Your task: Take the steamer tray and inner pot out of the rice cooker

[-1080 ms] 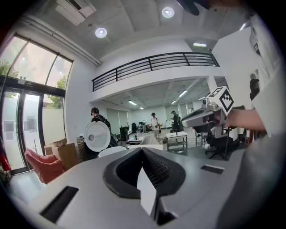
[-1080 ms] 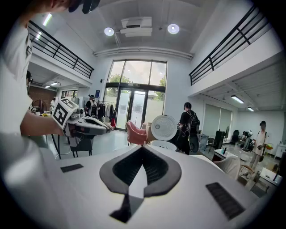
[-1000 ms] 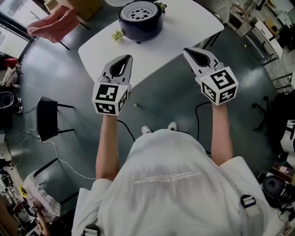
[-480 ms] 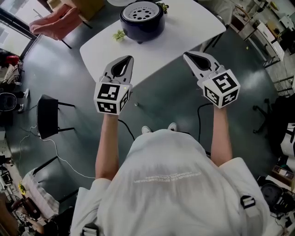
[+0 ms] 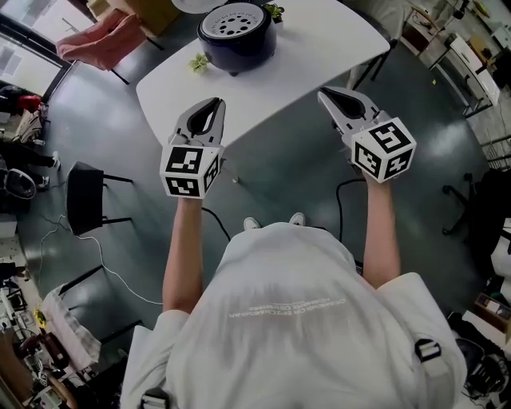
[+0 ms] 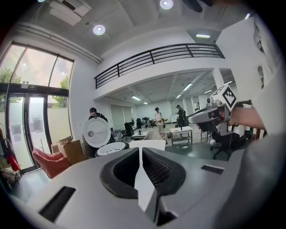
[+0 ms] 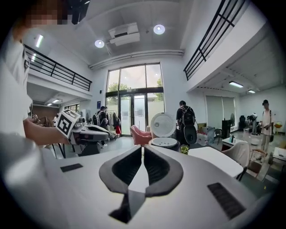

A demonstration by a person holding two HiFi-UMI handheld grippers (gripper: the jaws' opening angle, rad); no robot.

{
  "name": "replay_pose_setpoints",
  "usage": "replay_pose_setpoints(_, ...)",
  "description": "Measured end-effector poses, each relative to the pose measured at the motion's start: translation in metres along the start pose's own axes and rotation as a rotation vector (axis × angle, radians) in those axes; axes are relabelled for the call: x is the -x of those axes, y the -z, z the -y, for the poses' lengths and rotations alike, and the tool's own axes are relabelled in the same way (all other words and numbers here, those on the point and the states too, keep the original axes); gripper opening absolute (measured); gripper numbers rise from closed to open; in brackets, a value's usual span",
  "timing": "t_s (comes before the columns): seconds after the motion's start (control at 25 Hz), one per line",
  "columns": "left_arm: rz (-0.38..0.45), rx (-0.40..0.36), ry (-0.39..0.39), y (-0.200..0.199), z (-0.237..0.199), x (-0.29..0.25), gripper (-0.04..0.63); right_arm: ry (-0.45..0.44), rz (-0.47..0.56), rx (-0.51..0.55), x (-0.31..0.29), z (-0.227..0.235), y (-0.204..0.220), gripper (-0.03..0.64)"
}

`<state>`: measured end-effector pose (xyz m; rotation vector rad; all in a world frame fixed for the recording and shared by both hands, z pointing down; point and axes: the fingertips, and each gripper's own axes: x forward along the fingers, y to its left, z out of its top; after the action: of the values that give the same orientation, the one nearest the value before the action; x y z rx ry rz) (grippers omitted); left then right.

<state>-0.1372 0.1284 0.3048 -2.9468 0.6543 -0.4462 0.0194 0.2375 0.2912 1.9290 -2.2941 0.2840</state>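
L gripper (image 5: 216, 102), R gripper (image 5: 322, 93) outstretched, closed

inner pot hidden under steamer tray (image 5: 232, 19), lid (image 5: 192, 4) cropped at top

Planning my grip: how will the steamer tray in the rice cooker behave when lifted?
Probably light and stiff: the steamer tray looks thin, perforated. Seated in the rice cooker, its rim may be awkward to pinch.

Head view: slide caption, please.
Left tool and right tool, shut and empty, pointing toward the table bearing the rice cooker.
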Motion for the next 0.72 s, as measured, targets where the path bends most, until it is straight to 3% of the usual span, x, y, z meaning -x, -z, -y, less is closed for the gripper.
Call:
replay_pose_setpoints(0.16,-0.014,0.002,-0.007,-0.003,0.02,-0.013,0.025,-0.026,0.004,-0.004,0.012,0.02,0.008,0.038)
replay_pose_setpoints(0.24,-0.02,-0.005,-0.011,-0.005,0.027,-0.019,0.096,-0.032,-0.006,0.0,0.015,0.029,0.013,0.116)
replay_pose_setpoints(0.28,-0.025,-0.009,-0.011,-0.006,0.031,-0.021,0.117,-0.033,-0.014,0.005,0.016,0.032,0.016,0.124)
replay_pose_setpoints(0.72,-0.027,-0.02,-0.006,-0.016,0.045,-0.046,0.21,-0.007,-0.019,0.06,0.022,0.066,0.017,0.259)
